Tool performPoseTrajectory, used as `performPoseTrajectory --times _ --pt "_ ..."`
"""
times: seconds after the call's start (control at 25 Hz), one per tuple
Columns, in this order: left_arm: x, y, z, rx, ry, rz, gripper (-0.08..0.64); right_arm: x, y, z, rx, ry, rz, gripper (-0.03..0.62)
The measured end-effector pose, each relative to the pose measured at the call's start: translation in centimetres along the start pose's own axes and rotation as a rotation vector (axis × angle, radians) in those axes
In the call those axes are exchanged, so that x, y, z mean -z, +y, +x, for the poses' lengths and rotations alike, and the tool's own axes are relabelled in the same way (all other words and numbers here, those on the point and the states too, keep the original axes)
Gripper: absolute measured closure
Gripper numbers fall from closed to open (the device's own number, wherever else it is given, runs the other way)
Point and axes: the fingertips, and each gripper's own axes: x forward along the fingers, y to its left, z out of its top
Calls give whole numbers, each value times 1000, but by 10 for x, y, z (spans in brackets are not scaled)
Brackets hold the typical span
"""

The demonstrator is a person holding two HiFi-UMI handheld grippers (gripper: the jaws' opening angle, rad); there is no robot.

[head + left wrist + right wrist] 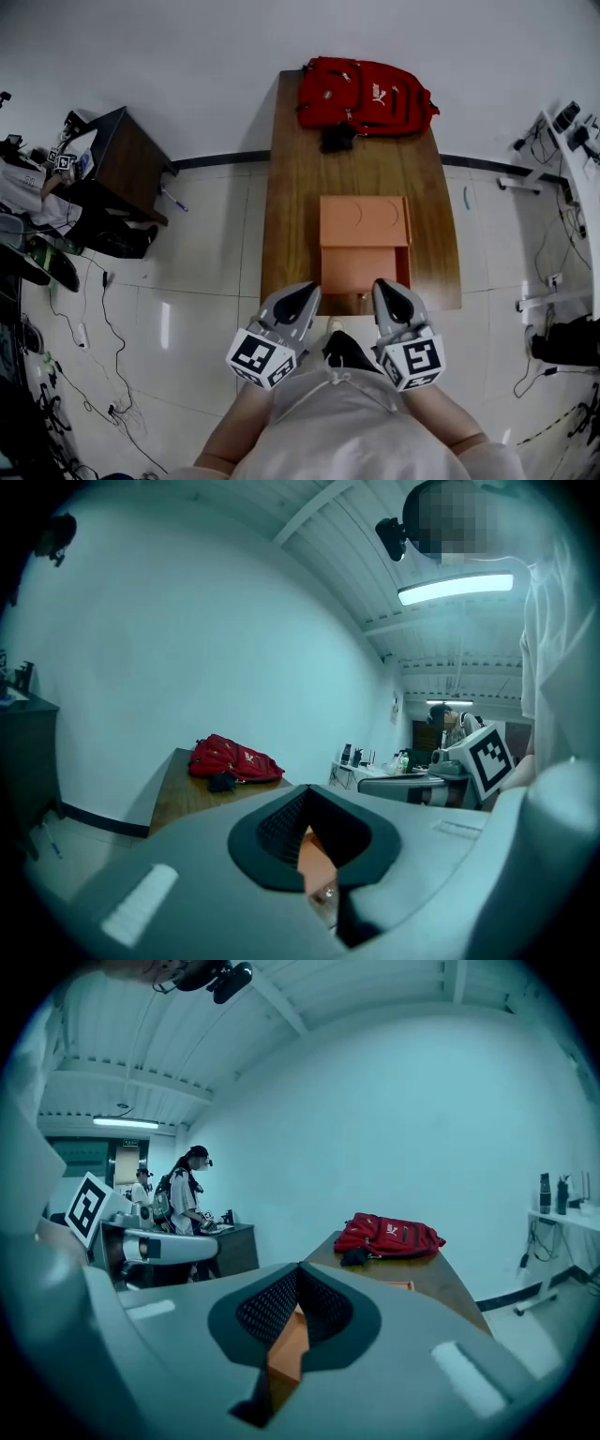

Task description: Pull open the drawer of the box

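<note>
An orange box (364, 220) lies on the long wooden table (292, 187), toward its near end. Its lower orange part, the drawer (361, 272), reaches toward the table's near edge; a small knob shows at its front. My left gripper (309, 289) hangs at the near edge, just left of the drawer front, jaws together and holding nothing. My right gripper (382, 284) is at the drawer's right front corner, also shut and empty. A sliver of orange box (317, 858) shows through the left jaws, and the box (286, 1344) through the right ones.
A red backpack (366, 94) with a black item beside it lies at the table's far end. A dark desk (131, 159) stands at the left, a white bench (574, 141) at the right. Cables run over the tiled floor (84, 328). A person (187, 1194) stands at the far desk.
</note>
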Motion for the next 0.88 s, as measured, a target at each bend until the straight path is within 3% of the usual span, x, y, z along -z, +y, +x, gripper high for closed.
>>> performPoseTrajectory --times 0.36,0.6,0.88 --pt "26 -55 -121 2 -29 -1 555 22 100 -81 17 -31 -162 586" --pt "51 -101 -189 26 -28 4 555 51 162 -142 19 -29 -145 588" --pt "74 -140 -235 57 -16 -11 555 70 197 -196 51 0 -120 588"
